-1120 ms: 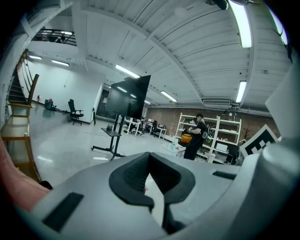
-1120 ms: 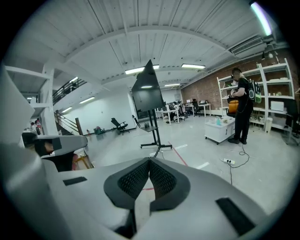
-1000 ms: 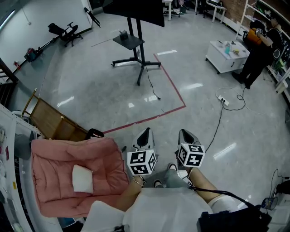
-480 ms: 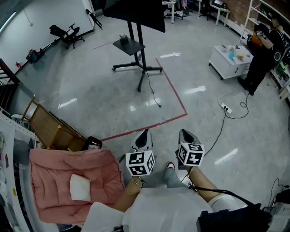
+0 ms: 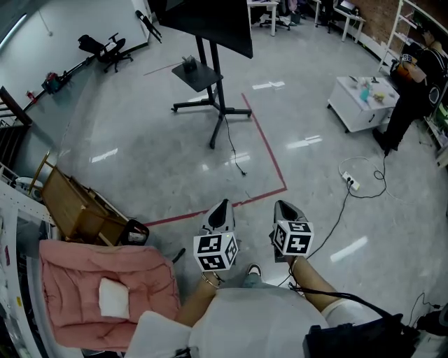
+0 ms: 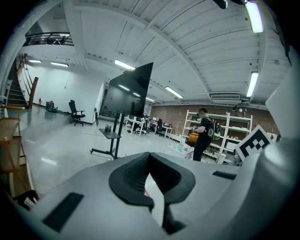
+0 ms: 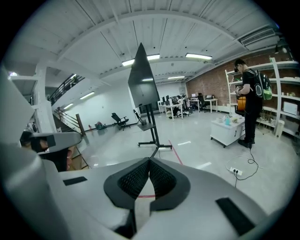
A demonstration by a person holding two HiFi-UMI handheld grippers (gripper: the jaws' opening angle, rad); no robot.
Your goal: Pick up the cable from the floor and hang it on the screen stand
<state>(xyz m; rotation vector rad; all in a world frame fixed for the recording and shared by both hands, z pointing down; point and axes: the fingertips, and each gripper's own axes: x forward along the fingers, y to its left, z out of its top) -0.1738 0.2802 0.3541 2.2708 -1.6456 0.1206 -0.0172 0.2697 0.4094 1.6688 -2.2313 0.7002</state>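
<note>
The screen stand (image 5: 213, 84) with its black screen (image 5: 210, 21) stands far ahead at the top of the head view. It also shows in the left gripper view (image 6: 123, 101) and the right gripper view (image 7: 149, 117). A thin black cable (image 5: 234, 150) trails from its base across the floor to a loose end. A second black cable (image 5: 336, 210) runs from a white power strip (image 5: 350, 183) on the right. My left gripper (image 5: 223, 205) and right gripper (image 5: 282, 205) are held side by side near my body, well short of both cables. Both are shut and empty.
A red tape line (image 5: 266, 150) marks the floor between me and the stand. A pink cushioned seat (image 5: 105, 287) and a wooden frame (image 5: 73, 206) lie at the left. A white cabinet (image 5: 360, 105) and a standing person (image 5: 413, 91) are at the far right.
Both grippers have been carried forward toward the stand, side by side and still shut. The red tape line has come nearer and the pink seat has slid down and left in the view.
</note>
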